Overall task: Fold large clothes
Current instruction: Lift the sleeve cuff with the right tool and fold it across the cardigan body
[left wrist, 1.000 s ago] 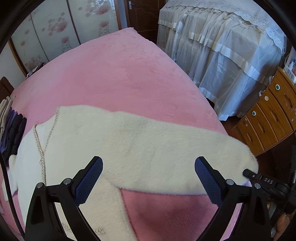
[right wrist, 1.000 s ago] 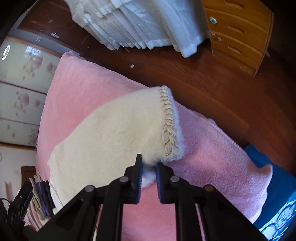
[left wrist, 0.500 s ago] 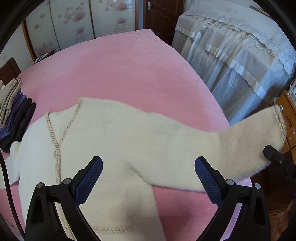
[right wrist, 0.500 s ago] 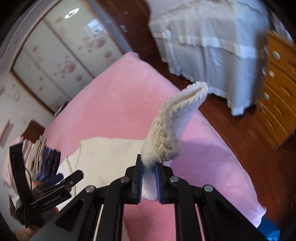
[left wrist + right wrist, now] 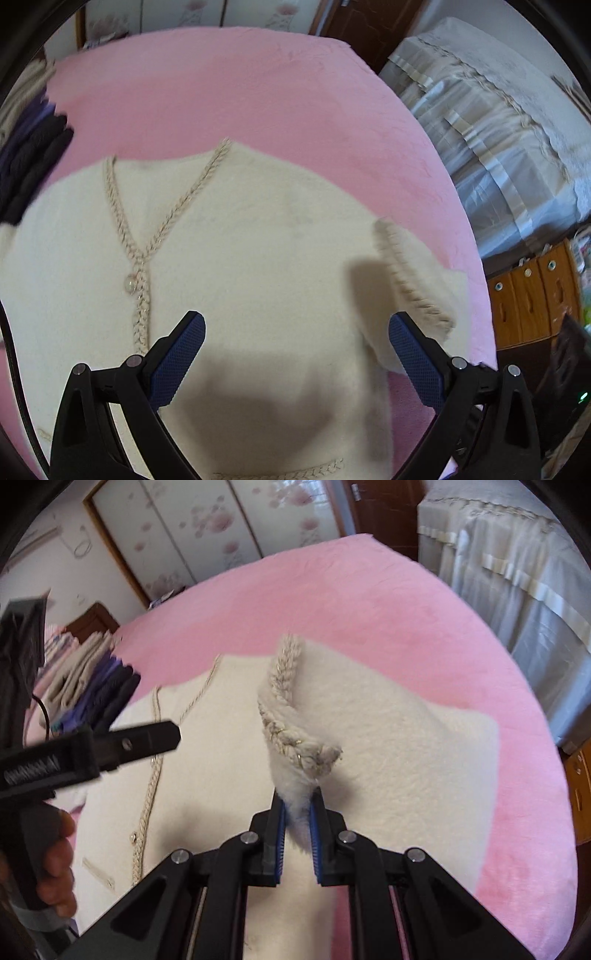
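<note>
That cream cardigan looks soft and limp, a fleecy thing with some bulk but little weight I would guess; it will sag wherever it is not carried and keep no crease unless pressed flat. The plush should give the pads good bite, so slipping seems unlikely. The braided trim is the firmest part, and edges such as the cuff, hem or shoulder seem the sensible places to take hold.

It lies front up on the pink blanket, spread below and ahead of the fingers of both tools. A plaited band edges the V neck and runs down the front past a pale round button, and the same braid finishes the cuff and hem.

The right gripper is clenched on the sleeve just behind its braided cuff, a tuft of fleece squeezed between the blue pads; the cuff stands up beyond the fingertips, and the rest of the sleeve drapes away to their right, doubled across the body.

The left gripper is spread wide and grips nothing, hovering above the chest, the button band beside its left finger and the raised cuff just by its right.

A stack of folded clothes sits well off to the left.
</note>
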